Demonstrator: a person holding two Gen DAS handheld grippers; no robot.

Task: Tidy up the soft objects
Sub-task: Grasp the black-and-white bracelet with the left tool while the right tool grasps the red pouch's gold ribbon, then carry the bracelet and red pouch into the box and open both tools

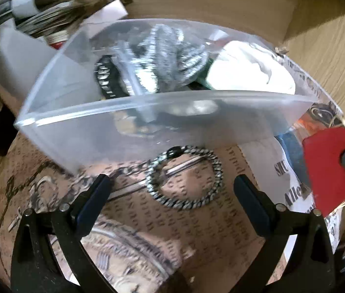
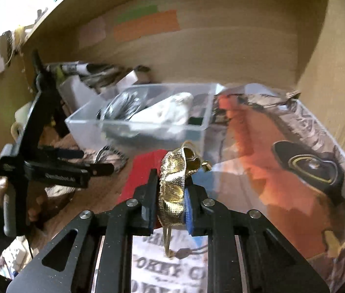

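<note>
A clear plastic box (image 1: pixel 148 127) stands on the printed paper before my left gripper (image 1: pixel 172 183), which is open and empty. The box holds a grey sparkly fabric (image 1: pixel 172 56), a white soft piece (image 1: pixel 248 70) and a black-and-white band (image 1: pixel 106 78). A black-and-white twisted hair tie (image 1: pixel 187 178) lies on the paper between my left fingers and the box. My right gripper (image 2: pixel 170 190) is shut on a gold fabric pouch (image 2: pixel 174 185), held above the paper short of the box (image 2: pixel 143 124). A red piece (image 1: pixel 328 168) shows by it.
Printed posters (image 2: pixel 294 146) cover the wooden surface. A white box with papers and pens (image 1: pixel 25 24) stands at the back left. Wooden walls (image 2: pixel 221 48) close the back and right, with coloured sticky notes (image 2: pixel 145 24). The left gripper's handle (image 2: pixel 38 161) is at the right wrist view's left.
</note>
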